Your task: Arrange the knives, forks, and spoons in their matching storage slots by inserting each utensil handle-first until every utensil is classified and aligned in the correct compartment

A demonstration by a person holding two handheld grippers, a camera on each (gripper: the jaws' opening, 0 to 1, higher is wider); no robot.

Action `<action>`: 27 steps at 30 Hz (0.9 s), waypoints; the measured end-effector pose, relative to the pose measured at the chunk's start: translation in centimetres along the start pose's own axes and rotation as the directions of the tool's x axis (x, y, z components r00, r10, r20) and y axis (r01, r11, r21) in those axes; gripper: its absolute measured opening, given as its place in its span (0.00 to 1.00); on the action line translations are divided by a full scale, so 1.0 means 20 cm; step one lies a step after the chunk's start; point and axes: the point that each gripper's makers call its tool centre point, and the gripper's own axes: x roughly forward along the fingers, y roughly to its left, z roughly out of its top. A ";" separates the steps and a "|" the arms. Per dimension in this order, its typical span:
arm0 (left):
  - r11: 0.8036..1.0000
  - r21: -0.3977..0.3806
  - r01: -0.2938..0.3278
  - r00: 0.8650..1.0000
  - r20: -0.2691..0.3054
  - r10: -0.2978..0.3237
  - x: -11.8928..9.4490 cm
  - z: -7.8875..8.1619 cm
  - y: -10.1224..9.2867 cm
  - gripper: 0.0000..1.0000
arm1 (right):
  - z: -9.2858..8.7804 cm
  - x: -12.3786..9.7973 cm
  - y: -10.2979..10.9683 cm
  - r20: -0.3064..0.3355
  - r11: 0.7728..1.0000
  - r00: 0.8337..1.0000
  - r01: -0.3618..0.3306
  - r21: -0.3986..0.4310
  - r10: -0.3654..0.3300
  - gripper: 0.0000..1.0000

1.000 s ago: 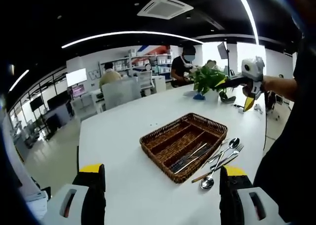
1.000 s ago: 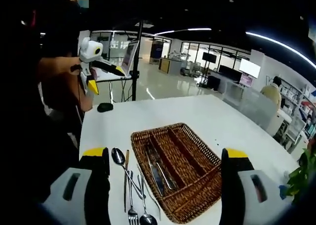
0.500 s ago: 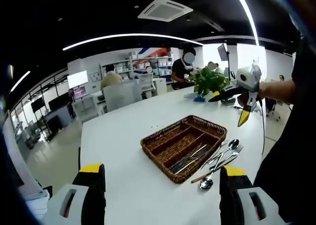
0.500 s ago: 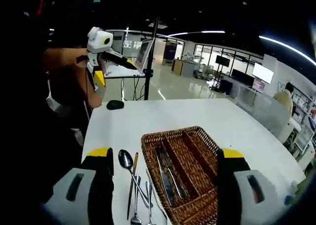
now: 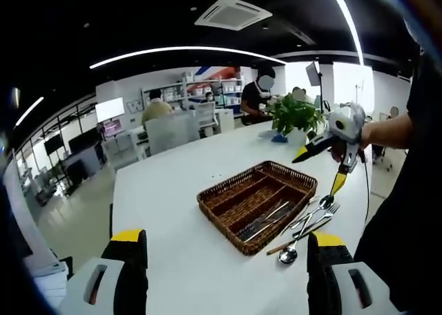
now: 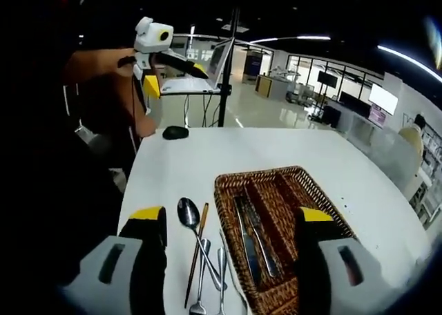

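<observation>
Utensils [image 6: 200, 260] lie loose on the white table [image 5: 166, 191], touching the wicker tray [image 5: 257, 203] along its near long side: two spoons, a fork and what looks like a wood-handled piece, all overlapping. The tray already holds about two knives in the slot nearest that pile; other slots look bare from here.

What's changed: your right gripper [image 5: 324, 164] has dropped over the last sec, from up by the plant to just above the pile in the left gripper view. The right gripper view has closed in too; tray and spoons now sit bigger, between its own jaws. Nothing on the table has moved, just the cameras.

Meaning: you're lining up a pick from the loose pile, prob. the top spoon [image 6: 190, 215]. No utensil gripped yet.

Right gripper [image 6: 228, 228] jaws spread wide, nothing in them. Left gripper [image 5: 226, 249] also wide, held back and high; seen in the right gripper view w/ jaws apart [image 6: 174, 73].

Watch the overlap: spoon crosses the fork [image 5: 324, 215], so a grab may drag both.
</observation>
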 end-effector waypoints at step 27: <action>1.000 -0.006 -0.022 0.999 -0.025 0.022 -0.04 -0.04 0.04 1.00 | -0.23 0.27 0.16 -0.100 0.989 0.985 -0.143 -0.020 0.141 0.55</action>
